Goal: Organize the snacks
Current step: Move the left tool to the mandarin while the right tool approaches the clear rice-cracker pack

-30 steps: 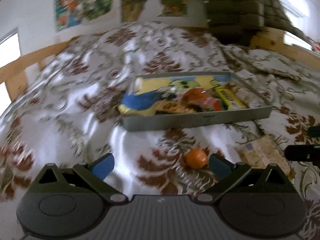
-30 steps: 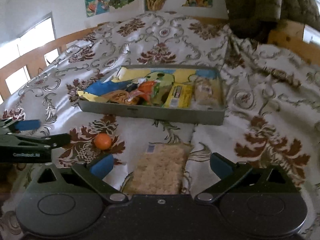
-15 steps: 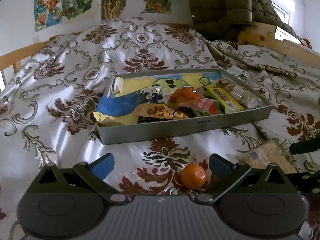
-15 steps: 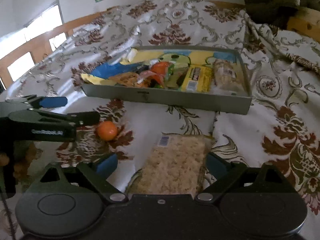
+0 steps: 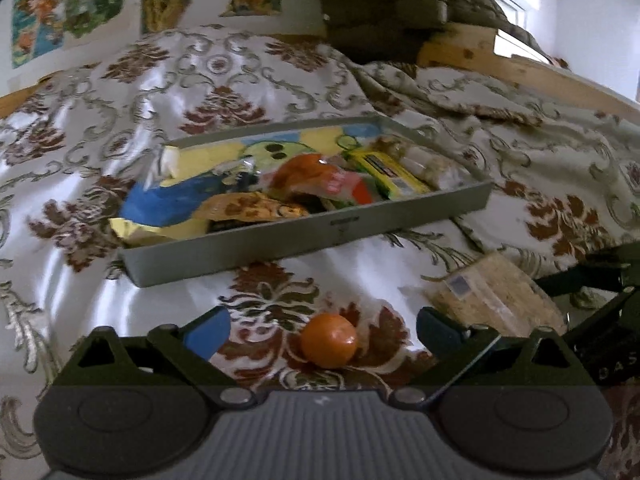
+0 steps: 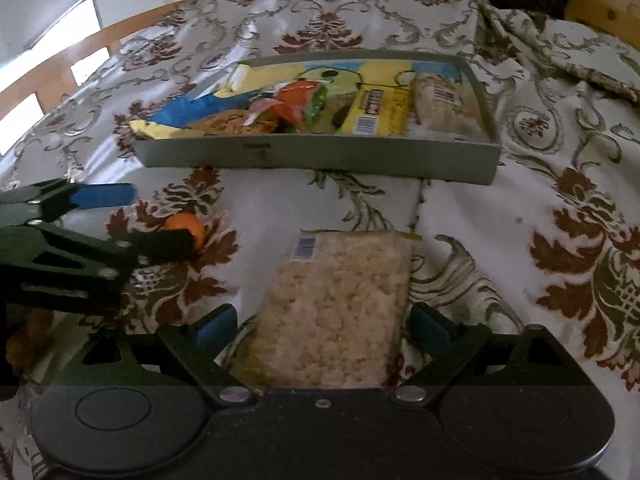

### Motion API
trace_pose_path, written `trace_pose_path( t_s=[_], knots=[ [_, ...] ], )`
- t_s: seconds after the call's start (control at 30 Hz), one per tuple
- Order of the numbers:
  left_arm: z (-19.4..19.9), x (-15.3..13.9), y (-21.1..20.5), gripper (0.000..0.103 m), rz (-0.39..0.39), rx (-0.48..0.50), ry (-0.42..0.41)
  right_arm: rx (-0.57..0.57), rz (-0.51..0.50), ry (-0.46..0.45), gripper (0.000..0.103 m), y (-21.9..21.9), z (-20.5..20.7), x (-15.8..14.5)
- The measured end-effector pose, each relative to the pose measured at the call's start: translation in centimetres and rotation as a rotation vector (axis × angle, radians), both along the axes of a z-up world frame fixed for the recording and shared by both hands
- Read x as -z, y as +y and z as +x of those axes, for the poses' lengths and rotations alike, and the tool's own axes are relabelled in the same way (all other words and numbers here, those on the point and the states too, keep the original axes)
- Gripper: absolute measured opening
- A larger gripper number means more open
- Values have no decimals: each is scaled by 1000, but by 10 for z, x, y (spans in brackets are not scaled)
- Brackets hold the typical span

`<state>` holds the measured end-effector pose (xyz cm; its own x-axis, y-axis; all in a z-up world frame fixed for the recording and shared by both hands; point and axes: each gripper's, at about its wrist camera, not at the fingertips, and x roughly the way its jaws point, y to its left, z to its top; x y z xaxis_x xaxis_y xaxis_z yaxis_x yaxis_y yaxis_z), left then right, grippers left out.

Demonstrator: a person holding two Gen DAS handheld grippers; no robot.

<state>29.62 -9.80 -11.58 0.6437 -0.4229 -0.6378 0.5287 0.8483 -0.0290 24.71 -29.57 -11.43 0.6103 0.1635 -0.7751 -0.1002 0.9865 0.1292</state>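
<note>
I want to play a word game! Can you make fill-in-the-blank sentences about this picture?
1. The small round fruit between the left gripper's fingers is coloured ____.
2. The tray sits on a ____.
3. The rice cake pack lies between the ____ gripper's fingers.

Missing words: orange; bed; right

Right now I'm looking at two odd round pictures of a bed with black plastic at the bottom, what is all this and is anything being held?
Each picture comes from a wide-angle camera on a hand-held gripper that a person carries, one per hand, looking out along its two blue-padded fingers. In the left view, the left hand-held gripper stands open around a small orange fruit lying on the patterned bedspread. In the right view, the right hand-held gripper stands open on either side of a clear pack of crumbly rice cake; the pads do not press it. Behind both sits a grey tray full of snack packets. Nothing is held yet.
</note>
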Motion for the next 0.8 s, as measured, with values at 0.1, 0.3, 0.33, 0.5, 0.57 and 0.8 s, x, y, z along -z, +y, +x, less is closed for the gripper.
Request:
trace_pose_path(
  t_s=[0.1,0.3,0.33,0.5,0.57,0.8],
  knots=[
    [4,7,-4,85,23,15,42,-30,20,-6,92,3,-2,-3],
    [6,13,-3,67,33,13,50,-45,10,16,93,5,1,4],
    [6,13,-4,62,37,16,47,-48,2,15,93,6,1,4],
    [5,13,-8,43,75,13,29,-45,66,17,77,3,0,-4],
    [6,12,-7,38,61,15,39,-54,92,11,70,2,1,-11],
    [10,9,2,37,13,-12,87,-38,225,-21,53,-12,-2,-32]
  ],
)
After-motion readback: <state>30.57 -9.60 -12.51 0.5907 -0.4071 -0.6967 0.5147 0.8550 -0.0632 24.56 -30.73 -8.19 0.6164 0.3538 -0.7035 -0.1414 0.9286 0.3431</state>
